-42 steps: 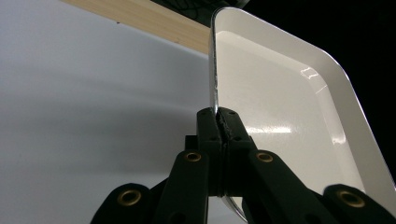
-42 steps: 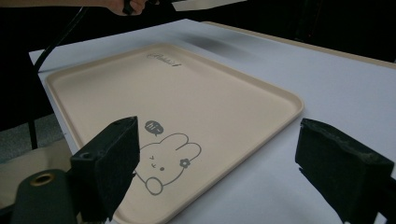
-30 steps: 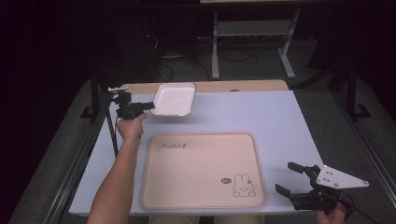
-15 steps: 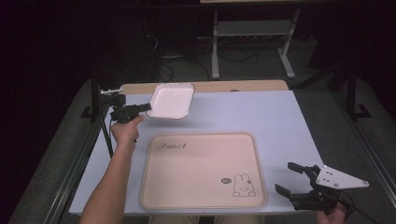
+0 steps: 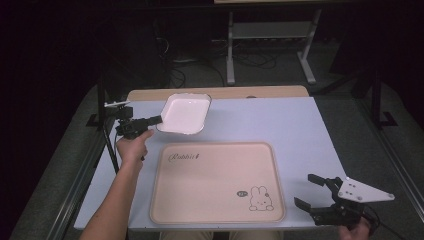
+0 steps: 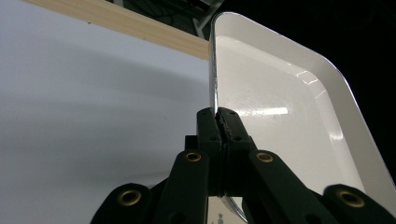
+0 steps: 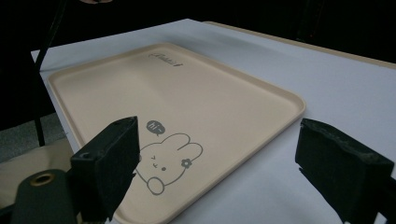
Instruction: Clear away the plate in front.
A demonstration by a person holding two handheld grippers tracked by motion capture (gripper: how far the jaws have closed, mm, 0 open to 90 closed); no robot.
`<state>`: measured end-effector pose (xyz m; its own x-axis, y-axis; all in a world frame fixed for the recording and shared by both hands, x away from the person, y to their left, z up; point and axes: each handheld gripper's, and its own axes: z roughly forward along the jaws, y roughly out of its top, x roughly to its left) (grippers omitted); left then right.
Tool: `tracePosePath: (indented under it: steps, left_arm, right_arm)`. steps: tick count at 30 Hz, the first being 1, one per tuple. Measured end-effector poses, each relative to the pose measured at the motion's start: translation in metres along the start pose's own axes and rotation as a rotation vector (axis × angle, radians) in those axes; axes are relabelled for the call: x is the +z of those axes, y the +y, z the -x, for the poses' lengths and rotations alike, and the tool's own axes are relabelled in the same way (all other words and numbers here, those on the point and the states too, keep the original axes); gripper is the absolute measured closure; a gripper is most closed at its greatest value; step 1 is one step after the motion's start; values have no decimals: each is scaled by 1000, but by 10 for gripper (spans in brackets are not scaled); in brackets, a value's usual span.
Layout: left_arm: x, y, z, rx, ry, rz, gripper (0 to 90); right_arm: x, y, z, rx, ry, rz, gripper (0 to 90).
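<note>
A white rectangular dish (image 5: 184, 113) hangs tilted above the far left of the table. My left gripper (image 5: 158, 119) is shut on its near left rim. In the left gripper view the black jaws pinch the thin edge of the white dish (image 6: 275, 102), and my left gripper (image 6: 218, 116) shows no gap. A beige tray (image 5: 217, 180) with a rabbit drawing lies flat at the front middle. My right gripper (image 5: 312, 191) stands open near the front right corner, beside the tray's right edge. The right gripper view shows the beige tray (image 7: 187, 93) ahead, with my right gripper (image 7: 219, 144) holding nothing.
The table top (image 5: 280, 120) is pale blue-grey with a wooden strip (image 5: 220, 93) along its far edge. A metal stand (image 5: 270, 37) and cables lie on the dark floor beyond. Black frame posts (image 5: 102, 105) flank the left side.
My left gripper has carried the white dish a little leftward and toward me, and the dish has tilted more. The right gripper has stayed in place.
</note>
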<state>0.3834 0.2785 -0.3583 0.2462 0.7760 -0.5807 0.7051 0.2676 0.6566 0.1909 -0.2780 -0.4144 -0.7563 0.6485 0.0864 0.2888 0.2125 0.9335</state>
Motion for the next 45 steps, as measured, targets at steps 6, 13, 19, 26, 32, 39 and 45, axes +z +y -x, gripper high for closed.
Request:
tracePosePath:
  steps: [6, 13, 19, 26, 32, 39, 45]
  left_arm:
    - [-8, -10, 2, -4, -9, -3, 890]
    - [-12, -26, 0, -3, -24, -19, 890]
    - [-13, -40, 2, 7, -30, -38, 890]
    - [-11, -60, 5, 4, -44, -56, 890]
    - [-10, -73, 10, 9, -45, -68, 890]
    - [-10, -89, 15, 9, -42, -77, 890]
    - [-8, -108, 16, 2, -26, -103, 890]
  right_arm:
    - [0, 0, 0, 1, 0, -1, 130]
    - [0, 0, 0, 0, 1, -2, 130]
    - [0, 0, 0, -3, 1, -1, 130]
    - [0, 0, 0, -3, 0, 0, 130]
    - [0, 0, 0, -5, 4, 1, 130]
    - [0, 0, 0, -8, 8, 1, 130]
    - [0, 1, -1, -10, 12, -2, 130]
